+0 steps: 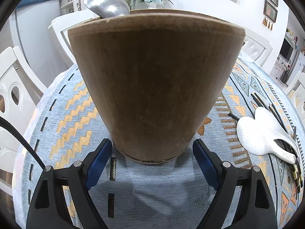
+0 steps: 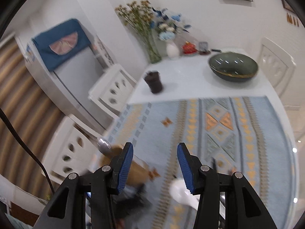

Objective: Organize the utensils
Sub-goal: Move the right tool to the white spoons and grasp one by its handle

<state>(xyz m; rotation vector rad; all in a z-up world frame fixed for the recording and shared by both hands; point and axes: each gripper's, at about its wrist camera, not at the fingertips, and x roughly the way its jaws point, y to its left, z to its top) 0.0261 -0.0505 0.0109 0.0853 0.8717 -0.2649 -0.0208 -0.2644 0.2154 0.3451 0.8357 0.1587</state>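
A metal spoon (image 1: 106, 4) stands in a wooden holder (image 1: 152, 87) on a patterned cloth (image 1: 76, 114), its bowl showing above the holder's far left rim. The left gripper (image 1: 152, 152) faces the holder's base with its blue pads set wide to either side; whether the pads (image 1: 99, 158) press the wood cannot be told from the left wrist view. Right of the holder lie a white spoon (image 1: 265, 133) and, under and beyond it, black chopsticks (image 1: 274, 112), all loose on the cloth. In the blurred right wrist view the right gripper (image 2: 155, 152) hangs above the cloth, right of the holder (image 2: 131, 171), its fingers parted with nothing between them. One utensil appears stowed; the step in hand looks like fetching the next. That calls for lowering the right gripper over the white spoon (image 2: 181, 192) just below its right finger, then closing on it.
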